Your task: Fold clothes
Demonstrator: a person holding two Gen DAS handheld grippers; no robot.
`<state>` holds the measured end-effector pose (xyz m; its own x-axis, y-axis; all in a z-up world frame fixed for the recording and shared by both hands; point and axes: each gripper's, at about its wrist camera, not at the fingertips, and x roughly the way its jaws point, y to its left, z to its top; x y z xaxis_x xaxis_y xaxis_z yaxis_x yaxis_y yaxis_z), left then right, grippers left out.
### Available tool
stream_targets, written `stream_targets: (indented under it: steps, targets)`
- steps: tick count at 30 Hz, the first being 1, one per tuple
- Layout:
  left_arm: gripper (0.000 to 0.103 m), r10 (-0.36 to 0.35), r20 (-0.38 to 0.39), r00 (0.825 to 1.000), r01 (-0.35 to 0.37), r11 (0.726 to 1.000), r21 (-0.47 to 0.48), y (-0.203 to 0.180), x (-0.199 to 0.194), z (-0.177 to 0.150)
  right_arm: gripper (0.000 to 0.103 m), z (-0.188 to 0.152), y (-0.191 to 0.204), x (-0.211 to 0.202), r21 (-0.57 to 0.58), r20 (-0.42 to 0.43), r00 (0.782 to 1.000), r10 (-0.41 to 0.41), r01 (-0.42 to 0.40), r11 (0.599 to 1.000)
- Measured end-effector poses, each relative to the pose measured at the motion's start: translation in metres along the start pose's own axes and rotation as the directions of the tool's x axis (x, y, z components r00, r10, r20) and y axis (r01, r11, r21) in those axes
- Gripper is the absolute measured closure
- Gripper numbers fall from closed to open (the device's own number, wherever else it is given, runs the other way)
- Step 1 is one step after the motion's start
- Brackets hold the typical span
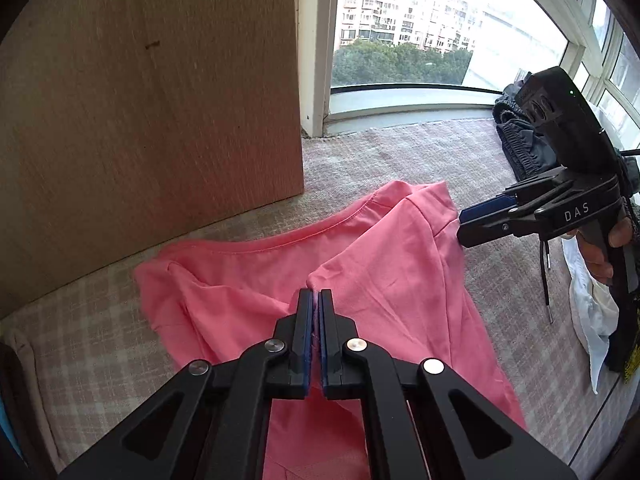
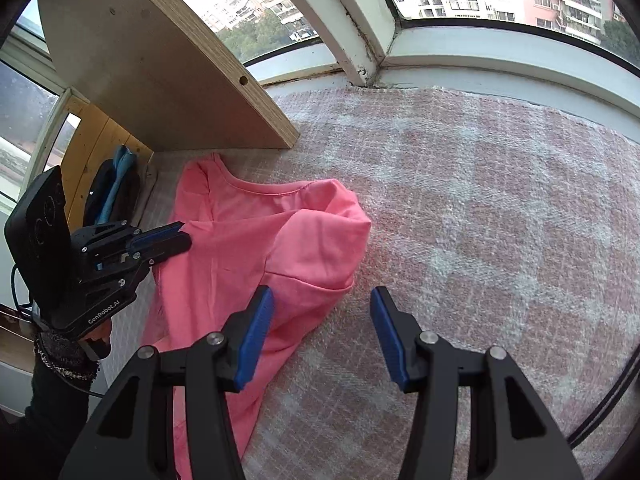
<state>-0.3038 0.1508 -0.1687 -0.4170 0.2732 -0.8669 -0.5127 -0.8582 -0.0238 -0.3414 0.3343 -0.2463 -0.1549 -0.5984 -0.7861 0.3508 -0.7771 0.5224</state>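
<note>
Left claw [image 1: 315, 294] clenched on pink cloth, right claw [image 2: 322, 304] standing released at the shirt's edge.

Look at that: the left-hand claw has a pinched ridge of the pink cotton T-shirt [image 1: 360, 264] nipped between its blue pads, right in the middle of the garment. The shirt lies crumpled on the pink-and-grey checked woven mat [image 2: 480, 208], its neckline towards the tall plywood panel [image 1: 152, 100] and the window, its long axis running from there back towards the person. In the right wrist view the right-hand claw gapes, one finger over the folded-in sleeve, the other over bare mat, nothing held. So the free cloth lies to that claw's left, and I'd say it is the nearer one for that sleeve.
</note>
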Motion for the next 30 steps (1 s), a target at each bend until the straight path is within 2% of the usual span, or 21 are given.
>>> stream_targets:
  steps: [2, 3, 4, 5, 7, 8, 10, 12, 14, 16, 19, 20, 22, 23, 24, 25, 26, 28, 30]
  targets:
    - [0.09, 0.027, -0.021, 0.999, -0.027, 0.999, -0.022, 0.004, 0.006, -0.001, 0.054, 0.003, 0.004, 0.005, -0.016, 0.002, 1.0, -0.001, 0.001, 1.0]
    - [0.086, 0.043, -0.014, 0.999, -0.044, 0.999, -0.031, 0.004, 0.002, -0.003, 0.059, 0.004, 0.006, 0.006, -0.025, 0.002, 1.0, -0.004, 0.004, 1.0]
    - [0.085, 0.059, -0.006, 0.998, -0.059, 0.997, -0.04, 0.004, -0.002, -0.004, 0.078, 0.005, 0.007, 0.008, -0.028, 0.001, 1.0, -0.003, 0.003, 1.0]
    - [0.084, 0.058, 0.011, 0.998, -0.058, 0.997, -0.048, 0.003, -0.012, -0.007, 0.079, 0.006, 0.004, 0.007, -0.012, -0.001, 1.0, 0.019, -0.019, 1.0]
    - [0.084, 0.057, 0.035, 0.998, -0.055, 0.997, -0.062, -0.008, -0.036, -0.019, 0.077, 0.006, -0.002, 0.002, 0.019, 0.019, 0.997, 0.075, -0.076, 0.997]
    - [0.084, 0.016, 0.045, 0.999, -0.013, 0.998, -0.068, -0.021, -0.047, -0.031, 0.067, 0.006, -0.005, -0.001, 0.032, 0.024, 0.996, 0.084, -0.085, 0.996]
    - [0.081, -0.065, 0.064, 0.996, 0.07, 0.995, -0.076, -0.049, -0.069, -0.055, 0.056, 0.004, -0.009, -0.004, 0.043, 0.033, 0.996, 0.084, -0.086, 0.995]
    - [0.073, -0.15, 0.004, 0.989, 0.15, 0.988, -0.018, -0.097, -0.066, -0.079, 0.056, 0.002, -0.01, -0.001, 0.038, 0.033, 0.996, 0.079, -0.08, 0.996]
    - [0.073, -0.177, -0.029, 0.984, 0.178, 0.983, 0.043, -0.138, -0.055, -0.095, 0.056, -0.001, -0.01, 0.0, 0.026, 0.036, 0.997, 0.075, -0.076, 0.997]
    - [0.073, -0.141, -0.052, 0.989, 0.144, 0.988, 0.06, -0.159, -0.04, -0.102, 0.056, -0.001, -0.012, -0.002, 0.026, 0.035, 0.996, 0.078, -0.079, 0.997]
    - [0.075, -0.057, -0.077, 0.995, 0.059, 0.998, 0.027, -0.16, -0.025, -0.104, 0.056, -0.001, -0.013, -0.002, 0.021, 0.035, 0.996, 0.088, -0.088, 0.996]
    - [0.076, -0.051, -0.083, 0.995, 0.052, 0.999, 0.012, -0.156, -0.022, -0.105, 0.056, -0.001, -0.013, -0.001, 0.019, 0.037, 0.995, 0.092, -0.093, 0.995]
    - [0.077, -0.094, -0.09, 0.992, 0.092, 0.996, -0.019, -0.15, -0.015, -0.106, 0.056, 0.001, -0.013, 0.0, 0.017, 0.038, 0.994, 0.102, -0.103, 0.995]
    - [0.084, -0.117, -0.096, 0.988, 0.116, 0.993, -0.024, -0.148, -0.013, -0.109, 0.057, 0.001, -0.014, 0.0, 0.018, 0.036, 0.993, 0.109, -0.11, 0.994]
    - [0.096, -0.113, -0.076, 0.991, 0.113, 0.994, -0.005, -0.149, -0.014, -0.11, 0.062, 0.002, -0.015, 0.0, 0.02, 0.033, 0.993, 0.117, -0.118, 0.993]
    - [0.103, -0.135, -0.085, 0.987, 0.135, 0.991, -0.006, -0.148, -0.012, -0.109, 0.084, 0.004, -0.017, 0.0, 0.024, 0.022, 0.992, 0.126, -0.126, 0.992]
    - [0.103, -0.157, -0.093, 0.983, 0.157, 0.988, -0.008, -0.147, -0.011, -0.109, 0.099, 0.006, -0.018, 0.001, 0.024, 0.011, 0.993, 0.117, -0.118, 0.993]
    - [0.103, -0.216, -0.087, 0.973, 0.215, 0.976, -0.017, -0.146, -0.016, -0.107, 0.099, 0.013, -0.016, -0.003, 0.003, 0.006, 0.995, 0.102, -0.102, 0.995]
    - [0.103, -0.328, -0.04, 0.944, 0.326, 0.944, -0.045, -0.146, -0.031, -0.106, 0.099, 0.021, -0.015, -0.014, -0.007, 0.037, 0.994, 0.102, -0.101, 0.995]
